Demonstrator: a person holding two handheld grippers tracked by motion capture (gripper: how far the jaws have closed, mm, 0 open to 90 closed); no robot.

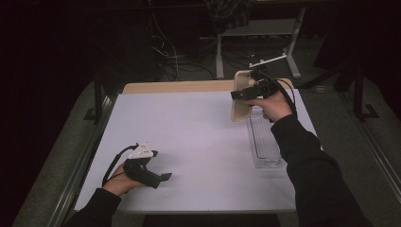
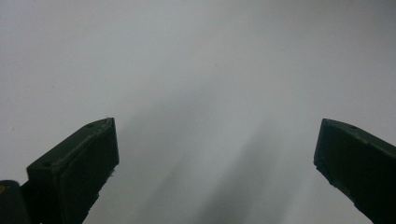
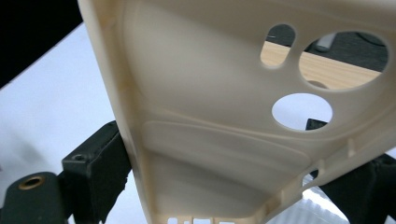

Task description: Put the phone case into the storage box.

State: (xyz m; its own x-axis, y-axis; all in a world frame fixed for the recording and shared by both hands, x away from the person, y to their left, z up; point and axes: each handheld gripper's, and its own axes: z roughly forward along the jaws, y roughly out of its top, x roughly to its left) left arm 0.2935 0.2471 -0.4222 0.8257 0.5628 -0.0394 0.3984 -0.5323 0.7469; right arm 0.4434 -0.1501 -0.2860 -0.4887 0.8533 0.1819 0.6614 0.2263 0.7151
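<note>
A cream plastic tray insert with round and oval holes is held upright above the table's far right, and my right gripper is shut on its rim. Up close, the cream tray insert runs across the right gripper view with the black jaws pressed against its two sides. Below it lies a long clear plastic bin along the right edge of the white table. My left gripper rests low at the front left, open, with only bare table between its jaws.
A strip of wooden tabletop shows beyond the white sheet. Cables and metal desk legs stand on the dark floor behind the table. A metal rail runs along the table's left side.
</note>
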